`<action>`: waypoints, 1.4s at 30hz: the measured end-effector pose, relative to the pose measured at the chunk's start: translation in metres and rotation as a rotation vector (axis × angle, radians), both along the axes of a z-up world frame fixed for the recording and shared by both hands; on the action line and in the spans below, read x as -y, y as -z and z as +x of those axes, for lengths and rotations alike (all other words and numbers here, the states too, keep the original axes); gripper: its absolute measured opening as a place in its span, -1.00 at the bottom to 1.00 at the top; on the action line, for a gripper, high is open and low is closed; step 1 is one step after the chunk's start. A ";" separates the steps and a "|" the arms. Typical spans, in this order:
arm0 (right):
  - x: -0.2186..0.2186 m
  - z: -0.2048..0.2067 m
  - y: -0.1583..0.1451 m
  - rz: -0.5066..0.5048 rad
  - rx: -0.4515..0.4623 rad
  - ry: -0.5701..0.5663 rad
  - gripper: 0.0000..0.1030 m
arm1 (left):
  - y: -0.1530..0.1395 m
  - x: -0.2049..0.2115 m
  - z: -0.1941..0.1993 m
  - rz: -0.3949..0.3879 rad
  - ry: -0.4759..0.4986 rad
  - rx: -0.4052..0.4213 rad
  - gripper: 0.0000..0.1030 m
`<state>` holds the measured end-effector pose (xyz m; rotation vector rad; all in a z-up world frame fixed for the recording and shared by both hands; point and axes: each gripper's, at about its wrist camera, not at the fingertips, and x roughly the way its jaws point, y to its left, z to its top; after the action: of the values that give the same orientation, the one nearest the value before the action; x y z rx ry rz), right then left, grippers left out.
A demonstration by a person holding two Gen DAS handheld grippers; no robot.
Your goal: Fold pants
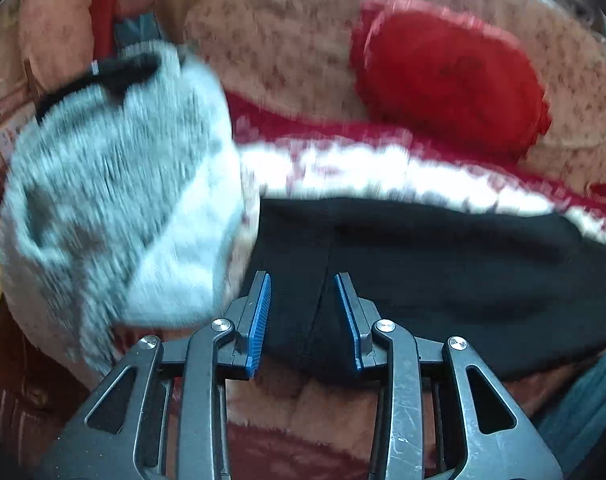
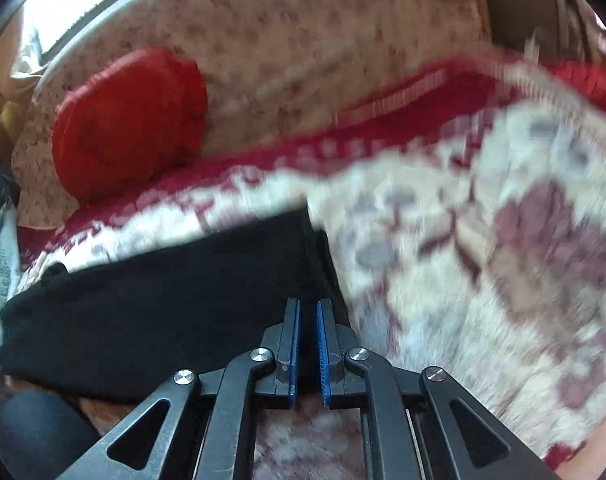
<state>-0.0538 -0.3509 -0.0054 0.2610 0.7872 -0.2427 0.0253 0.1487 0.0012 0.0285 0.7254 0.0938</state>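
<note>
The black pants [image 1: 443,272] lie folded in a long band across a red and white patterned blanket [image 1: 363,168]. My left gripper [image 1: 303,280] is open, its blue-padded fingers straddling the pants' near left end, just above the cloth. In the right wrist view the pants [image 2: 163,300] stretch to the left. My right gripper [image 2: 307,304] stands at their right end with the jaws nearly closed, a narrow gap between the pads; black cloth lies under and behind the tips, and I cannot tell whether any is pinched.
A grey fuzzy garment [image 1: 115,200] with a black trim lies left of the pants. A red cushion [image 1: 451,80] rests against a floral beige bedcover [image 1: 283,48] behind; it also shows in the right wrist view [image 2: 127,120]. The blanket [image 2: 483,260] fills the right side.
</note>
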 end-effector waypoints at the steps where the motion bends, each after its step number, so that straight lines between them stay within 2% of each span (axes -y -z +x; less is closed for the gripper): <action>1: -0.009 0.002 -0.009 -0.003 0.045 -0.037 -0.88 | -0.010 0.004 -0.001 -0.001 0.006 0.031 -0.36; 2: -0.019 0.007 -0.015 -0.003 0.078 -0.080 -0.88 | -0.022 0.012 -0.001 -0.009 0.025 0.064 -0.36; 4: -0.057 0.023 -0.030 -0.016 0.151 -0.242 -0.87 | -0.035 0.028 0.008 -0.020 0.091 0.081 -0.33; 5: -0.086 0.036 -0.036 -0.002 0.174 -0.379 -0.87 | -0.036 0.033 0.011 -0.021 0.111 0.077 -0.32; 7: -0.137 0.059 -0.041 0.059 0.173 -0.614 -0.87 | -0.022 0.045 0.035 -0.003 0.126 0.018 -0.32; 8: -0.163 0.071 -0.042 0.090 0.164 -0.727 -0.87 | -0.005 0.046 0.050 0.008 0.089 -0.067 -0.32; 10: -0.204 0.089 -0.039 0.153 0.123 -0.909 -0.87 | 0.028 0.036 0.066 -0.048 0.035 -0.232 -0.27; 11: -0.223 0.101 -0.035 0.171 0.089 -0.986 -0.87 | 0.036 0.029 0.066 -0.087 0.028 -0.222 -0.22; 12: -0.240 0.111 -0.028 0.159 0.048 -1.034 -0.87 | 0.035 0.029 0.065 -0.076 0.034 -0.189 -0.21; 13: -0.254 0.125 -0.019 0.147 -0.037 -1.083 -0.87 | 0.037 0.030 0.064 -0.065 0.041 -0.187 -0.20; 15: -0.266 0.145 0.007 0.185 -0.167 -1.160 -0.87 | 0.037 0.030 0.064 -0.065 0.037 -0.188 -0.20; 16: -0.263 0.152 0.018 0.149 -0.189 -1.139 -1.00 | 0.037 0.030 0.065 -0.071 0.037 -0.192 -0.20; 17: -0.255 0.163 0.029 0.182 -0.195 -1.108 -1.00 | 0.038 0.027 0.065 -0.086 0.035 -0.192 -0.20; 18: -0.243 0.172 0.032 0.285 -0.188 -1.073 -1.00 | 0.039 0.026 0.064 -0.092 0.036 -0.187 -0.20; 19: -0.230 0.180 0.031 0.334 -0.171 -0.986 -1.00 | 0.039 0.027 0.064 -0.085 0.041 -0.180 -0.20; 22: -0.193 0.186 0.028 0.359 -0.152 -0.747 -1.00 | 0.040 0.033 0.062 -0.045 0.051 -0.155 -0.19; 25: -0.183 0.182 0.012 0.176 -0.130 -0.645 -0.95 | 0.040 0.034 0.060 -0.043 0.048 -0.155 -0.19; 26: -0.181 0.174 0.004 0.185 -0.093 -0.657 -0.95 | 0.040 0.035 0.060 -0.041 0.049 -0.154 -0.19; 28: -0.171 0.157 -0.007 0.363 -0.011 -0.769 -0.94 | 0.040 0.037 0.059 -0.027 0.050 -0.147 -0.19; 29: -0.173 0.150 -0.007 0.423 -0.003 -0.847 -0.94 | 0.041 0.038 0.058 -0.019 0.051 -0.143 -0.19; 30: -0.180 0.143 -0.003 0.458 -0.023 -0.928 -0.94 | 0.041 0.038 0.058 -0.011 0.052 -0.141 -0.19; 32: -0.179 0.131 0.013 0.453 -0.082 -0.954 -0.94 | 0.041 0.038 0.058 -0.007 0.053 -0.143 -0.19; 34: -0.155 0.133 0.041 0.540 -0.139 -0.873 -1.00 | 0.041 0.037 0.059 -0.016 0.058 -0.152 -0.19; 36: -0.110 0.131 0.059 0.716 -0.108 -0.783 -1.00 | 0.041 0.036 0.060 -0.020 0.064 -0.156 -0.19; 38: -0.065 0.121 0.059 0.696 -0.043 -0.681 -1.00 | 0.041 0.036 0.059 -0.017 0.067 -0.154 -0.19; 41: 0.026 0.099 0.067 0.788 0.041 -0.429 -1.00 | 0.042 0.036 0.059 -0.017 0.065 -0.153 -0.19; 42: 0.055 0.087 0.068 0.749 0.065 -0.312 -1.00 | 0.042 0.036 0.059 -0.014 0.064 -0.153 -0.19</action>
<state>0.0332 -0.4058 -0.0737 0.8370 0.8170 0.3684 0.0843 0.1125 -0.0404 0.0459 0.8770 0.0254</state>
